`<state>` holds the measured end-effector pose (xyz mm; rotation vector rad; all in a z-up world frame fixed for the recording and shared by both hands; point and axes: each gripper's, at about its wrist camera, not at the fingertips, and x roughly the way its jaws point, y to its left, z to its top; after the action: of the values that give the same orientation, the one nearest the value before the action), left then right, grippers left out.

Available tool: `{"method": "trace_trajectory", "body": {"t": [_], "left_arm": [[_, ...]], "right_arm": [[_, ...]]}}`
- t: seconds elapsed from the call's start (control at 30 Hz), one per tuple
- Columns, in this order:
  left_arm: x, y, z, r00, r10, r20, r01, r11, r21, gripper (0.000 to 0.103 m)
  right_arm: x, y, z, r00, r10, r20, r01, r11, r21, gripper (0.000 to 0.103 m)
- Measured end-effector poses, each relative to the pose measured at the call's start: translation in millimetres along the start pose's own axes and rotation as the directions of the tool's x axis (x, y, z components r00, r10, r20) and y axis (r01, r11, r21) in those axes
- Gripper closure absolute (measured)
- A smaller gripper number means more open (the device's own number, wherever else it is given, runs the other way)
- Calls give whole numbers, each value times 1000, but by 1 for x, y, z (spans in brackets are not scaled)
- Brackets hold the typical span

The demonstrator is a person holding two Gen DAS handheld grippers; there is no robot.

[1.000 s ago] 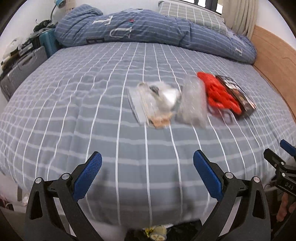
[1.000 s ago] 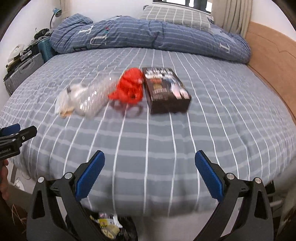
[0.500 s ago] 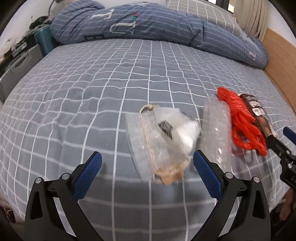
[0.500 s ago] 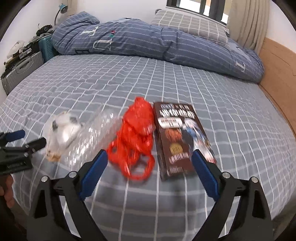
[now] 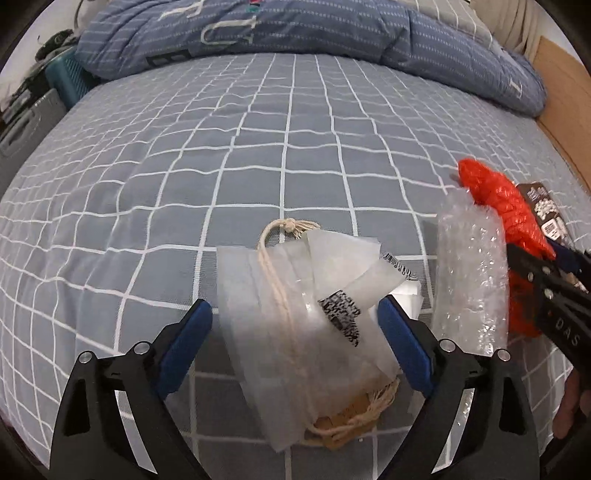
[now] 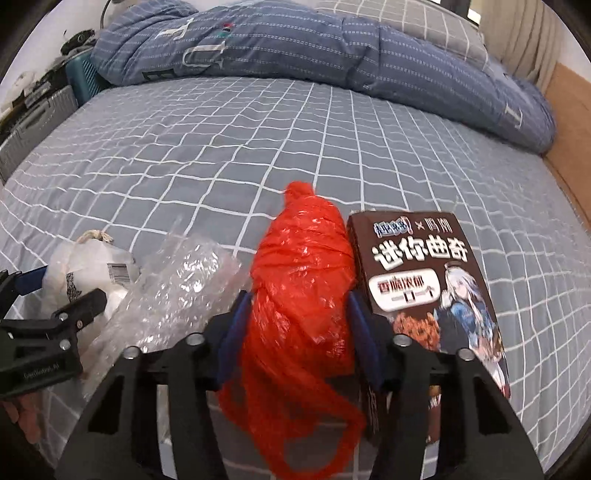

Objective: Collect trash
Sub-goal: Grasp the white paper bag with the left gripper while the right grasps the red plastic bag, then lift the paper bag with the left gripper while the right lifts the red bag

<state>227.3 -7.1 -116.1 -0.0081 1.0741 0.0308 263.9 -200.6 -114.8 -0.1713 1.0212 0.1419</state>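
Observation:
A translucent white drawstring bag [image 5: 266,288] with a printed label lies on the grey checked bed sheet [image 5: 258,147]. It sits between the fingers of my left gripper [image 5: 295,332], whose jaws are closing and still stand wide beside it. To its right lie a piece of bubble wrap [image 5: 469,280], a red plastic bag [image 6: 303,266] and a brown cookie box [image 6: 424,280]. My right gripper [image 6: 300,328] is closing, and its pads press both sides of the red plastic bag. The bubble wrap [image 6: 177,291] lies just left of that gripper.
A rolled blue duvet [image 5: 295,33] lies across the far end of the bed. A wooden headboard [image 5: 561,110] runs along the right. Suitcases [image 6: 33,110] stand off the bed's left side. The far half of the sheet is bare.
Both grippers have moved forward and down over the bed to the trash. The right jaws have narrowed around the red bag. The left jaws have narrowed slightly around the white bag.

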Motion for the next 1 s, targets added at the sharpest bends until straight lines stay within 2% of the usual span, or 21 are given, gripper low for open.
{"method": "trace_trajectory", "body": {"t": [0.1, 0.23, 0.3, 0.37, 0.5, 0.63, 1.0], "left_arm": [[4, 1, 2, 999, -47, -16, 47, 999, -26, 29], [6, -8, 3, 995, -98, -30, 98, 995, -4, 55], [6, -8, 3, 990, -136, -38, 135, 991, -23, 63], [6, -10, 2, 989, -141, -33, 140, 990, -25, 65], [0, -14, 1, 988, -155, -24, 155, 988, -20, 78], [-12, -10, 1, 986, -168, -8, 167, 985, -30, 81], [-58, -4, -3, 987, -147, 66, 149, 988, -36, 82]], "right_arm": [[10, -4, -1, 1000, 10, -21, -10, 999, 38, 77], [11, -1, -3, 1000, -7, -17, 7, 1000, 17, 81], [11, 0, -3, 1000, -13, -16, 13, 1000, 14, 81], [9, 0, -2, 1000, -2, -15, 3, 999, 32, 81], [0, -4, -4, 1000, 19, 0, -18, 998, 58, 82], [-10, 0, -8, 999, 41, 6, -41, 998, 41, 82], [-51, 3, -14, 998, 34, 56, -36, 999, 41, 82]]}}
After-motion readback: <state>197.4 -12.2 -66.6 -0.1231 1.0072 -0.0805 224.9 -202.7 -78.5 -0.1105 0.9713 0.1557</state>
